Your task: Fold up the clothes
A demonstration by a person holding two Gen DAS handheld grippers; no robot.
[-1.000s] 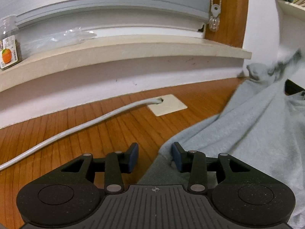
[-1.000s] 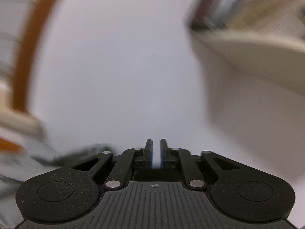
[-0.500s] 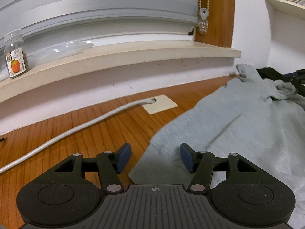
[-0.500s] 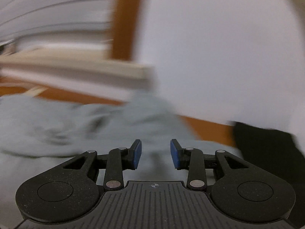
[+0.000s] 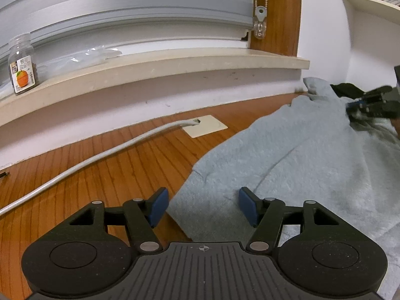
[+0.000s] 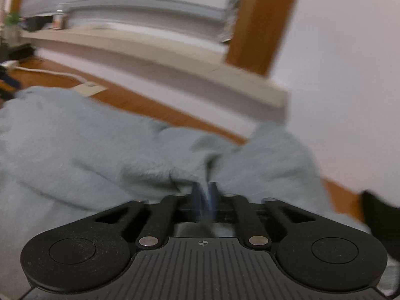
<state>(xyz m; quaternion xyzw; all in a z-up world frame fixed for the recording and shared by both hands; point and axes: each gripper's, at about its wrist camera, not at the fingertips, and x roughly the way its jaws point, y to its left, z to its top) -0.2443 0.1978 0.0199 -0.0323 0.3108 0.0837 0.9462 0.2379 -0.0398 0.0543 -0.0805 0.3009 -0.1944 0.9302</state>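
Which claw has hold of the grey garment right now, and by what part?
The right claw is shut on a bunched fold of the grey garment near its far edge. The left claw is open over a near corner, holding nothing.

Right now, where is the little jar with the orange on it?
In the left wrist view, the jar stands far left on the window ledge, beside some clear plastic wrap.
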